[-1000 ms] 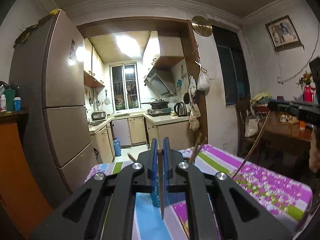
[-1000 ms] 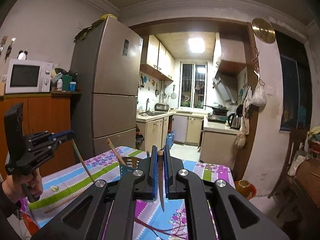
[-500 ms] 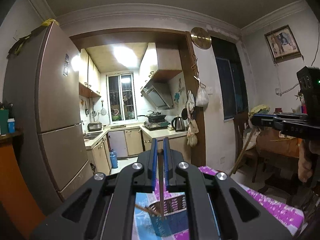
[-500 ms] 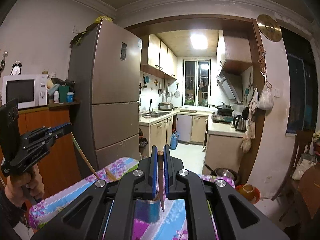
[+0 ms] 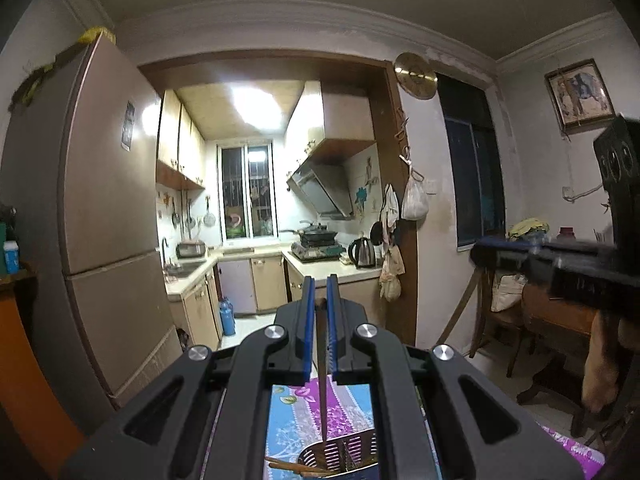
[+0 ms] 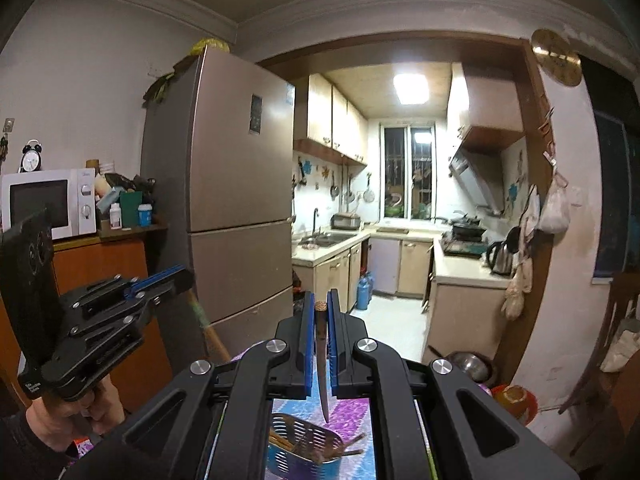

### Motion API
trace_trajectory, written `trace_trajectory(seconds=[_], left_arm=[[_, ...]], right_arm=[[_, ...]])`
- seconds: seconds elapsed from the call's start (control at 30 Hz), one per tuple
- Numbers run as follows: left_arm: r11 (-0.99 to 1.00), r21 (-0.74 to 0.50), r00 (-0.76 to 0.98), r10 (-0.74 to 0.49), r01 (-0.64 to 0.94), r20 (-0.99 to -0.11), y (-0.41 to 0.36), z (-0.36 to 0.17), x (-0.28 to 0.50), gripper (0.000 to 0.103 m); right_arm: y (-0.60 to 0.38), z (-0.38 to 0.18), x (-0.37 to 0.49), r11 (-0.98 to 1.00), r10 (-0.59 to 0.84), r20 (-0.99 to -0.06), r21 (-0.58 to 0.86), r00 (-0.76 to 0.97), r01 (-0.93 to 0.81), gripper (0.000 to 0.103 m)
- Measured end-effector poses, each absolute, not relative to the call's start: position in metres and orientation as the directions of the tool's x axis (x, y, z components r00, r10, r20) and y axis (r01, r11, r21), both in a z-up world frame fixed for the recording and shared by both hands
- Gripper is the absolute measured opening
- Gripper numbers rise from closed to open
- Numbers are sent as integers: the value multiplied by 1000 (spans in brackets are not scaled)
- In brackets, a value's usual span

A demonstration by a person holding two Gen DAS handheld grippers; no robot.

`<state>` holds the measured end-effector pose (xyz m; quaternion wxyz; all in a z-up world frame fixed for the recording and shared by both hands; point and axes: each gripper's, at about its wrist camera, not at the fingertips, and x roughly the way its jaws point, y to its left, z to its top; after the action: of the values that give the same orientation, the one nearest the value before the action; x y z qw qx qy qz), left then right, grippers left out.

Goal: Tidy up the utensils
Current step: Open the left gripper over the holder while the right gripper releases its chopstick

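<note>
You find almost nothing legible here. On the left gripper point(image 6: 176, 280), a line of small white lettering runs along the lower edge of its black body, but it is too small and tilted for you to make out. The fridge point(image 6: 236, 184) carries a dark sticker on its upper door and a blue label at its top corner, both blurred. The alarm clock point(image 6: 31, 160) on the microwave point(image 6: 48, 204) shows a pale dial whose numerals you cannot read.
</note>
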<state>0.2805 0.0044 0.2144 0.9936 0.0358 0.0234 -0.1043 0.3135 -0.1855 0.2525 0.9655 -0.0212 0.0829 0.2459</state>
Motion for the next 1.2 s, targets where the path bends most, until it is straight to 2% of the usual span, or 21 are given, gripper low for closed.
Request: trace_trajectory(seconds=[0.23, 0.57, 0.87, 1.2], left_arm=[[977, 50, 972, -198, 206, -124, 4, 190, 309, 4], [978, 35, 955, -191, 204, -229, 7, 152, 345, 4], [984, 26, 943, -163, 178, -291, 11, 138, 365, 5], [986, 32, 947, -148, 163, -286, 12, 140, 363, 5]], right_arm=[[-163, 212, 353, 878, 465, -274, 21, 842, -478, 7], [-162, 173, 384, 888, 446, -353, 62, 822, -455, 7], [-167, 159, 395, 895, 435, -370, 80, 821, -439, 7], [-170, 171, 385, 900, 429, -324, 67, 843, -432, 8]])
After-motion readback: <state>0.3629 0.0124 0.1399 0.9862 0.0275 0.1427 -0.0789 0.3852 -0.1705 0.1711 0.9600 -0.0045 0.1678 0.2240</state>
